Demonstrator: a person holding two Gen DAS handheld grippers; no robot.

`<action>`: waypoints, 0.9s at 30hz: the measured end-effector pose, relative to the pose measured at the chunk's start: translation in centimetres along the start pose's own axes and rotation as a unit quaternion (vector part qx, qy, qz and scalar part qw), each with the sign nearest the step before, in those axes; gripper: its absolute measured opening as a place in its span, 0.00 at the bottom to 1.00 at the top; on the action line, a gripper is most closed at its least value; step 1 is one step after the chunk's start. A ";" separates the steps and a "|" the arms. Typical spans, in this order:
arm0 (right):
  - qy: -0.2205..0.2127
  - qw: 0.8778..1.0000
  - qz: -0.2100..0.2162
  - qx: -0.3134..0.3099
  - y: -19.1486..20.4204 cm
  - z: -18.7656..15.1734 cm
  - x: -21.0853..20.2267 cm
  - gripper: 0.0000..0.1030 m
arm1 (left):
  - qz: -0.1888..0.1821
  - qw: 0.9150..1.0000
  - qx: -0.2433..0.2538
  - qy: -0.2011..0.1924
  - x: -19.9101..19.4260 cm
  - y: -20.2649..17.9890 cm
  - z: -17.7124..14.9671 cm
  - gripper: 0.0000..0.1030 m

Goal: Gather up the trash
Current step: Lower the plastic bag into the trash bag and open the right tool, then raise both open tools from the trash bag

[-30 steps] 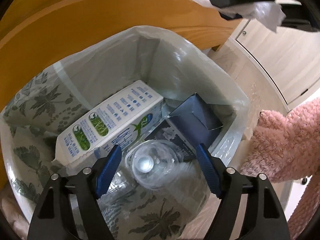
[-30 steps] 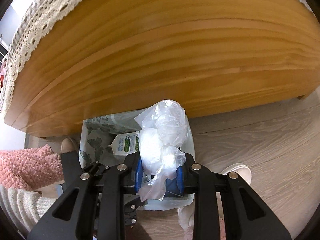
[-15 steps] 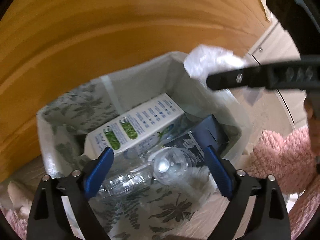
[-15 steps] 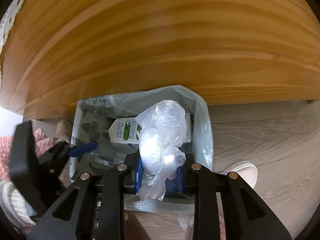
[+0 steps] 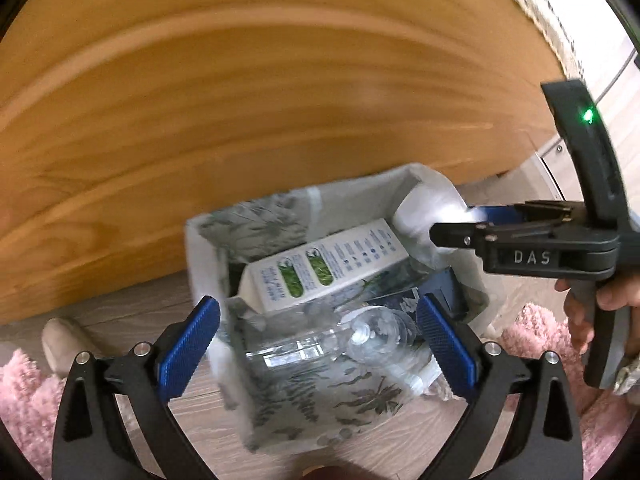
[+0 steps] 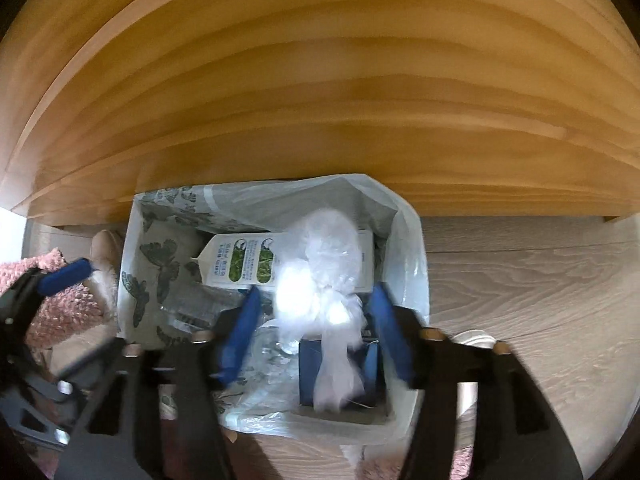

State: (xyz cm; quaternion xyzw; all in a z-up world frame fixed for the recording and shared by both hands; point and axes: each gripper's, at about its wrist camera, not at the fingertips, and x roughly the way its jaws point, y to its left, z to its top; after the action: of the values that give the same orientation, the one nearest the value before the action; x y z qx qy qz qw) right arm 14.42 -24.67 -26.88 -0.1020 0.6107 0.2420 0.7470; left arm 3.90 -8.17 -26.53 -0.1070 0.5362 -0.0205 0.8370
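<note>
A bin (image 5: 200,256) lined with a leaf-print bag (image 6: 416,240) stands on the floor against a wooden panel. Inside lie a white and green carton (image 5: 320,268), a clear plastic bottle (image 5: 360,336) and a dark blue box (image 5: 444,292). My left gripper (image 5: 320,344) hovers above the bin, open wide with nothing between its pads. My right gripper (image 6: 316,332) hangs over the bin's right side, and its jaws are opening. A crumpled clear plastic bag (image 6: 320,276) sits blurred between its pads without touching them. In the left wrist view that bag (image 5: 424,216) sticks out from the right gripper (image 5: 460,236).
A broad wooden panel (image 6: 320,100) overhangs the bin at the back. Wood-look floor (image 6: 540,280) lies to the right, with a white slipper (image 6: 472,340). Pink fluffy fabric (image 5: 24,400) flanks the bin. A hand (image 5: 612,300) holds the right gripper's handle.
My left gripper rose away from the bin and its jaws widened. My right gripper came down over the bin, and its jaws parted from the plastic bag they had clamped.
</note>
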 end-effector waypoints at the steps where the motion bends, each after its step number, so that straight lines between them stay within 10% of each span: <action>1: -0.001 1.000 -0.001 0.001 0.0 0.0 -0.1 0.64 | 0.000 1.000 -0.002 -0.003 -0.5 0.2 0.0 0.93; 9: -0.026 0.999 -0.021 0.002 0.6 0.2 -1.5 0.91 | 0.009 1.000 -0.006 -0.013 -2.5 1.0 -0.5 0.93; 27: -0.138 0.988 -0.073 -0.001 1.7 0.5 -8.7 0.92 | -0.001 0.996 0.004 -0.089 -8.1 0.4 1.8 0.93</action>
State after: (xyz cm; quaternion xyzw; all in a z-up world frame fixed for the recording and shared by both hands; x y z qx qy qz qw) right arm 12.79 -25.04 -18.18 -0.1128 0.4923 0.1990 0.8398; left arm 2.08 -6.28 -18.64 -0.1052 0.4597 -0.0140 0.8817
